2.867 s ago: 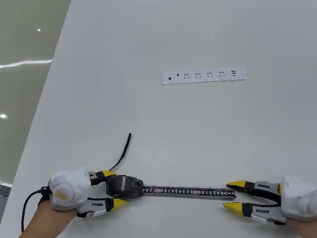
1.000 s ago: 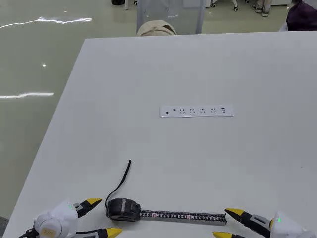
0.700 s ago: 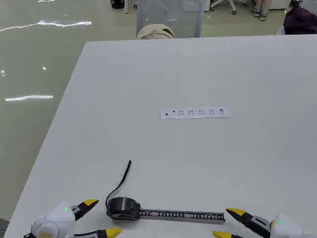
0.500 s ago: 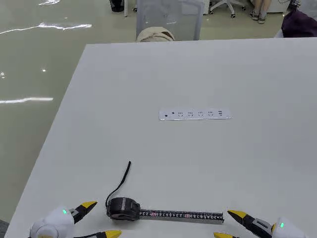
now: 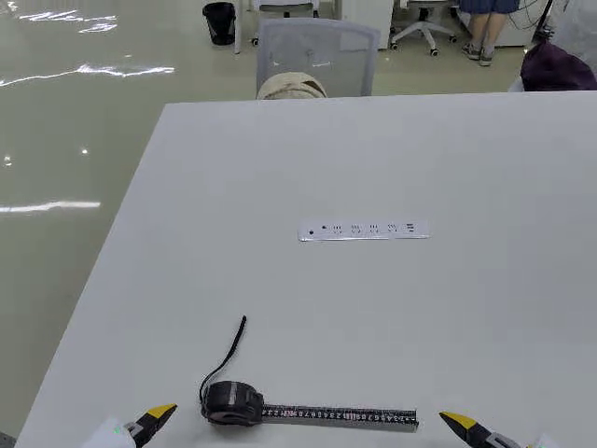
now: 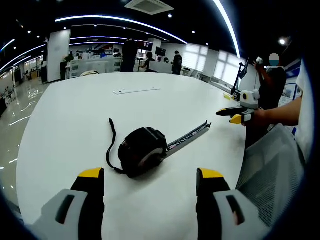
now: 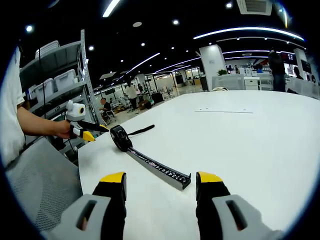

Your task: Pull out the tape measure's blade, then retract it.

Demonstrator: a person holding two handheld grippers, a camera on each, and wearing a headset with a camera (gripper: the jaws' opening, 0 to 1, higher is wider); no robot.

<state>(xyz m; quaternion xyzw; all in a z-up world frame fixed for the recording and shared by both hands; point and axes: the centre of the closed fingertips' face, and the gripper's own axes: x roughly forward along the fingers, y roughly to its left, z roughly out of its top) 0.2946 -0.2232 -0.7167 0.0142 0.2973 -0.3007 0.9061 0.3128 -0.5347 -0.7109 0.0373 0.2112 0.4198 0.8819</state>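
Black tape measure [image 5: 231,403] is laid on the white table [image 5: 280,149] near its front edge, with the blade [image 5: 340,417] drawn out flat to the right. Blade numerals are seen but are too small to be read. Left gripper [image 6: 150,174]: jaws spread, nothing held, just short of the case. Right gripper [image 7: 161,177]: jaws spread, nothing held, near the blade tip. A white power strip [image 5: 364,231] is noted mid-table, with a grey chair [image 5: 317,56] and glossy floor [image 5: 75,140] beyond.

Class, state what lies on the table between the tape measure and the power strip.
Bare table between tape measure and power strip, in the head view.
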